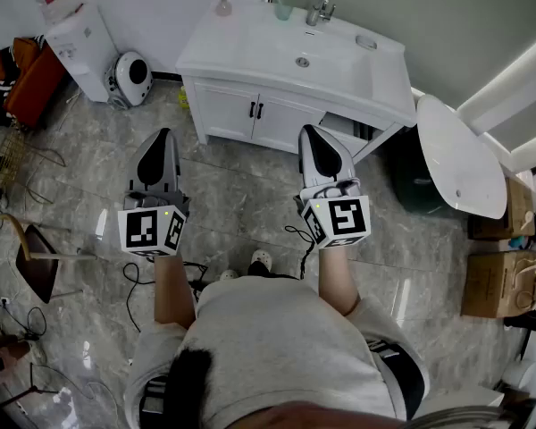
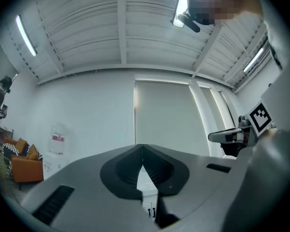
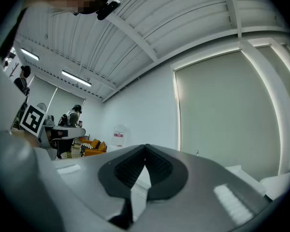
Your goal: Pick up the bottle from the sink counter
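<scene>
Pink bottle (image 1: 223, 6) on white counter (image 1: 250, 56), teal cup (image 1: 283, 10) beside faucet (image 1: 319, 9)

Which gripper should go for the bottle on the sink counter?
Left, narrowly: the bottle sits back left on the counter, nearer the left gripper than the right gripper; both shut, empty.

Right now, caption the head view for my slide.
Both shut and empty, left tool and right tool hover short of the white sink counter, the bottle at its back-left corner.
</scene>
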`<state>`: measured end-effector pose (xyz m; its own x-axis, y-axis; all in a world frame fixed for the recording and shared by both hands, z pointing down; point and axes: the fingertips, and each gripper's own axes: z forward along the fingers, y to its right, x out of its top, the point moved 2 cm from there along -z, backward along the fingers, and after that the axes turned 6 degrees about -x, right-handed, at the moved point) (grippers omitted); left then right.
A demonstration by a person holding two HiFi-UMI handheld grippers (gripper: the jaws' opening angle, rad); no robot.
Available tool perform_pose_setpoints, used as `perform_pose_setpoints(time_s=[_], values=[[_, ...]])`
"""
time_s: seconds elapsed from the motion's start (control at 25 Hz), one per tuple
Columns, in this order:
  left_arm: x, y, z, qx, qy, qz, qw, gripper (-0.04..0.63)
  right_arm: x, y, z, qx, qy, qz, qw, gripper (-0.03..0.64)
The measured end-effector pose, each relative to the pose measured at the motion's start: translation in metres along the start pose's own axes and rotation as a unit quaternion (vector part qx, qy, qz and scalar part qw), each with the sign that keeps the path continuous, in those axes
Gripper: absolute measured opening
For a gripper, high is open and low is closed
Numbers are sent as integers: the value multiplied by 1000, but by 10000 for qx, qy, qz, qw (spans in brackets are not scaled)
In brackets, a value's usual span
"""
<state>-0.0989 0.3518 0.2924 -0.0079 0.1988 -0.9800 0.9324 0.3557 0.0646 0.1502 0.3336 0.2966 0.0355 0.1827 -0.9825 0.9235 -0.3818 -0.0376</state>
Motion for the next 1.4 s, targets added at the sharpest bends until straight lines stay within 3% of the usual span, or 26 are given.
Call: perform_pose_setpoints(time_s=[0.36,1.0,1.4], values=[[1,1,3,79,9,-97,9999,8,2,5,0,23,2,-15,10000,11],[7,24,31,221,314,169,9991,8,-6,40,13,195,149,121,9996,11],[-6,22,48,453,237,188,9985,8,-19,55,34,318,131,185,9992,11]])
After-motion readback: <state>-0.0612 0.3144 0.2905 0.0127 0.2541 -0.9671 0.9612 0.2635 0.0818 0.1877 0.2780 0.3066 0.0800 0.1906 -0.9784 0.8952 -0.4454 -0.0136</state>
